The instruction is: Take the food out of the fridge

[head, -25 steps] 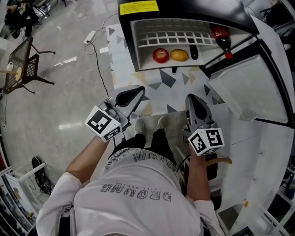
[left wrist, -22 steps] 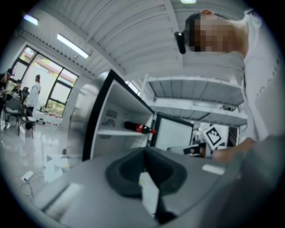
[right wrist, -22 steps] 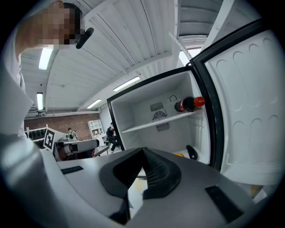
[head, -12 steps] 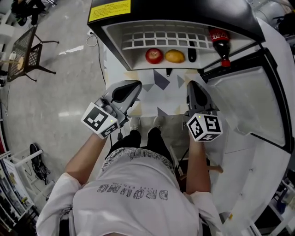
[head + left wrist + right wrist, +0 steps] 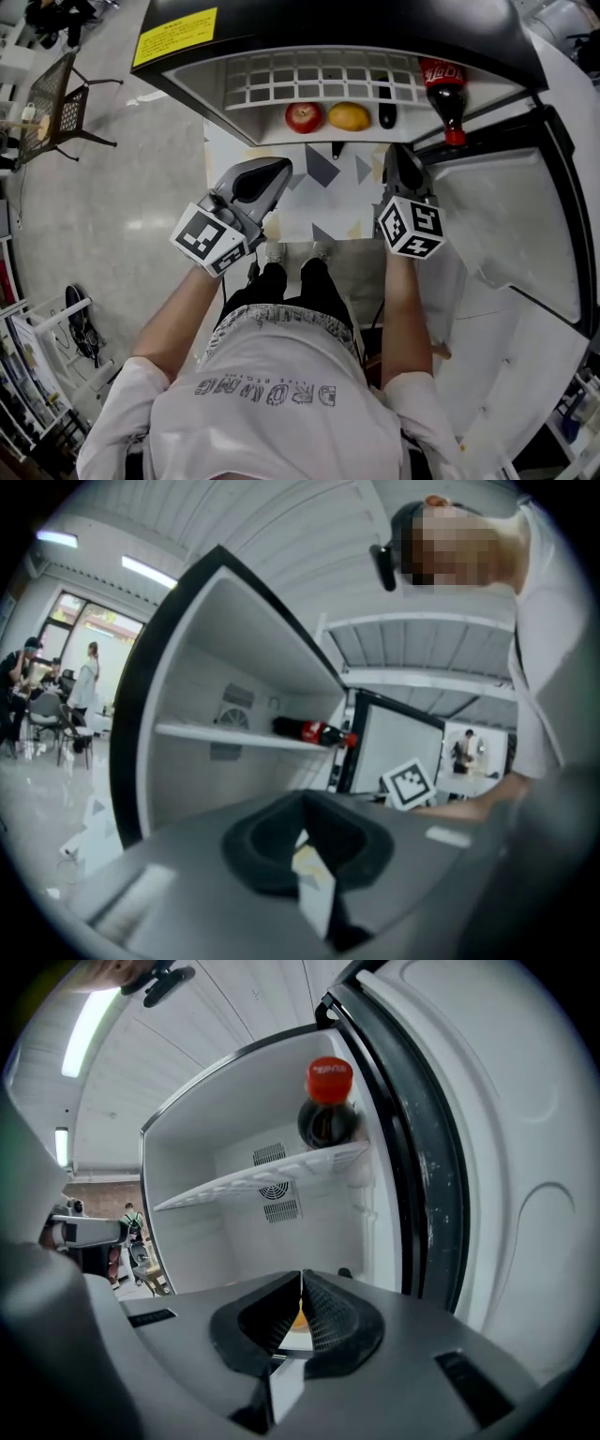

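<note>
Closed and empty, left gripper (image 5: pixel 279 169) and right gripper (image 5: pixel 399 152) have been brought toward the firm, slippery round red apple (image 5: pixel 303 116), best clasped at its widest.

I look down on a glossy grey floor (image 5: pixel 103 216) with soft reflections. A white mat with grey triangles (image 5: pixel 328 187) lies on it, and a black mesh chair (image 5: pixel 47 108) stands far left. Overhead, long ceiling lights (image 5: pixel 150 571) cross white panelling (image 5: pixel 281 517), and bright windows (image 5: pixel 84 619) show beyond.

The fridge (image 5: pixel 192 658) is seen open ahead, and a cola bottle (image 5: pixel 309 730) is laid on its white shelf (image 5: pixel 220 735). The jaws of the left gripper (image 5: pixel 302 799) are held together, and nothing is caught between them.
</note>
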